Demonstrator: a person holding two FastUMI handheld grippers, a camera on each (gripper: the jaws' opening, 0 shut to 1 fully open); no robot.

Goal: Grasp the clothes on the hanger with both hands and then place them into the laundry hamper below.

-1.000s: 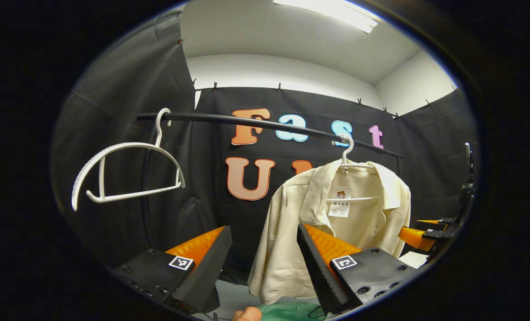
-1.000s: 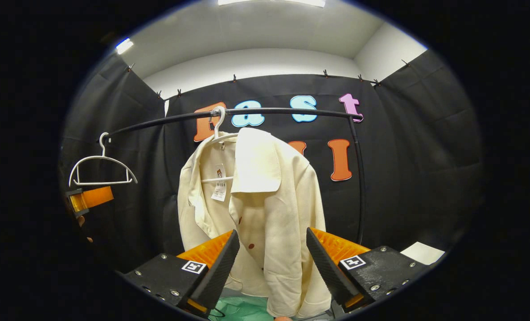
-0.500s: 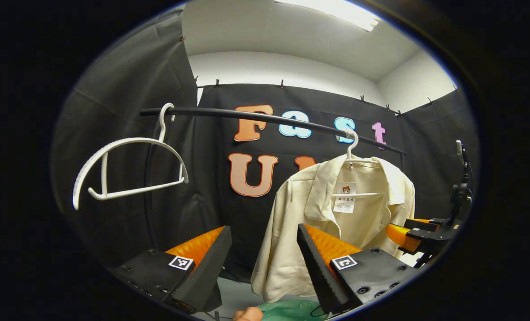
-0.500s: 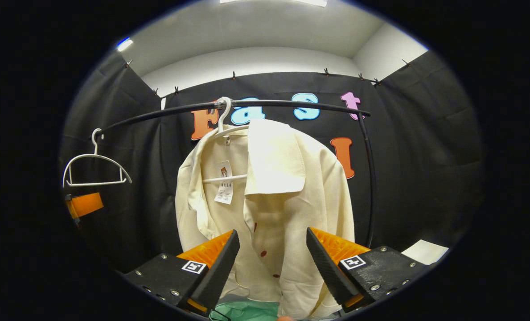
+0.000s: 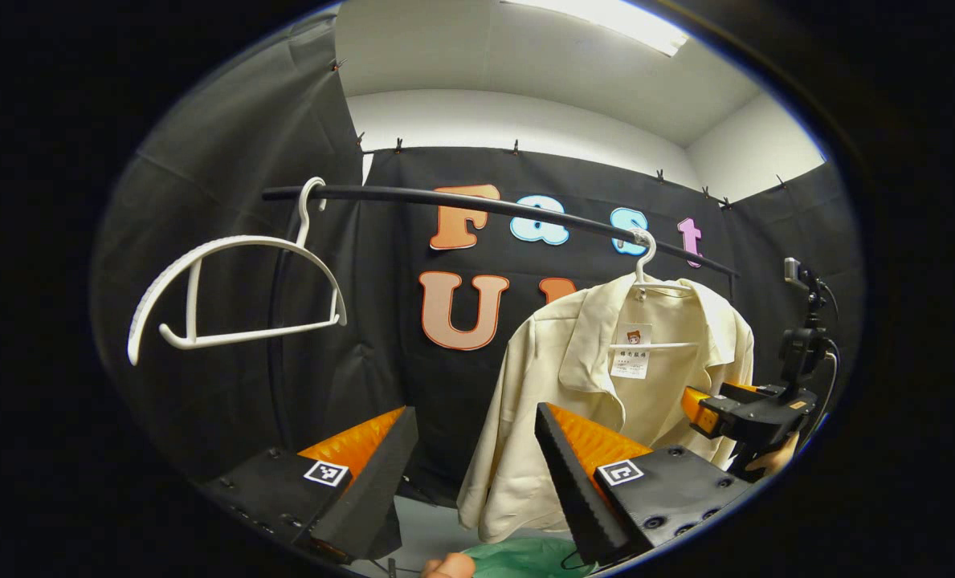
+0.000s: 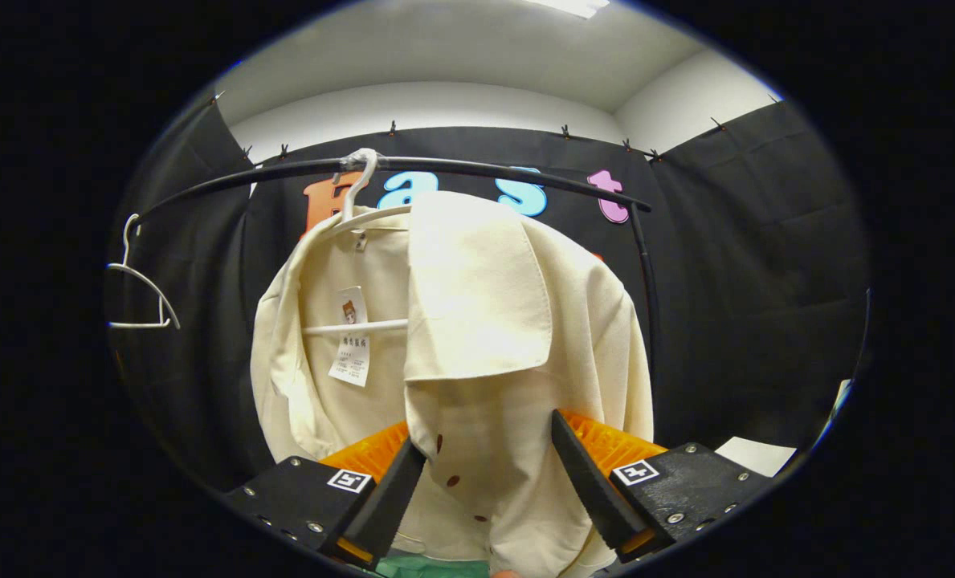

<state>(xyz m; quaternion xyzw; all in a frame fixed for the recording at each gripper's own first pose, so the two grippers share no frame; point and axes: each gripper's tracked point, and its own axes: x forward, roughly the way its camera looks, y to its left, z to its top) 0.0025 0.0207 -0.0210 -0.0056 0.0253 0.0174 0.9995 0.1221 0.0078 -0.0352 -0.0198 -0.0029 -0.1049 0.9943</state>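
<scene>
Right claw (image 6: 485, 474) spread, ribbed orange fingers flanking soft cream shirt (image 6: 477, 321); left claw (image 5: 469, 470) spread.

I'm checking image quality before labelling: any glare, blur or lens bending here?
Left gripper view: the ceiling light is blown out white, and the rail bows from the fisheye. Right gripper view: the shirt is sharp and evenly lit, and its rail also curves.
</scene>
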